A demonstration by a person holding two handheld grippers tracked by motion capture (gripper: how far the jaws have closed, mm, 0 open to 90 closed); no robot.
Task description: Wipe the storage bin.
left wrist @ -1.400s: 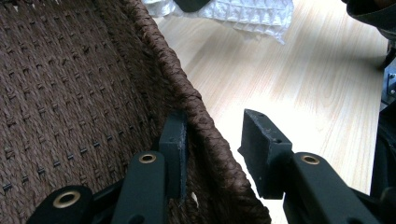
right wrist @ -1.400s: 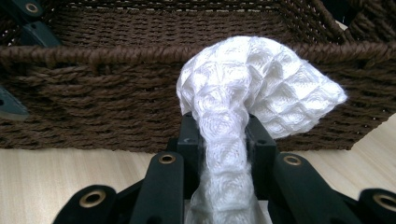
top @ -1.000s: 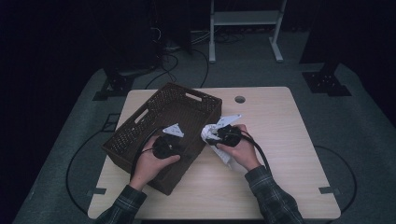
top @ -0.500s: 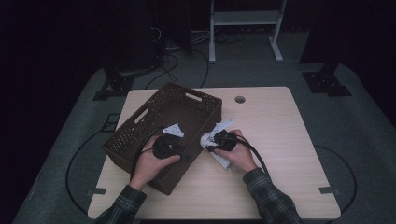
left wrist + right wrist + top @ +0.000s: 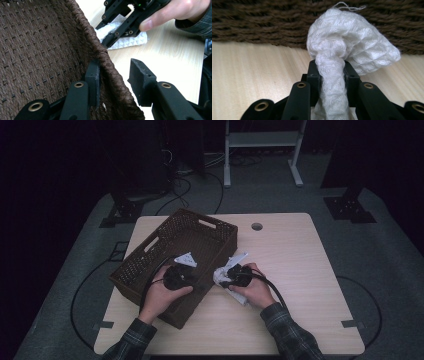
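Pale wooden surface (image 5: 300, 270): right gripper (image 5: 234, 276) jaws pinching white cloth (image 5: 342, 50) beside basket (image 5: 200, 227); left gripper (image 5: 115, 82) jaws spread astride basket's near rim.

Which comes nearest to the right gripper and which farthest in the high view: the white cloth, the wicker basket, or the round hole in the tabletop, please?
From the right gripper:
1. White cloth, pinched in its jaws.
2. Wicker basket, just to its left.
3. Round hole, near the table's far edge.
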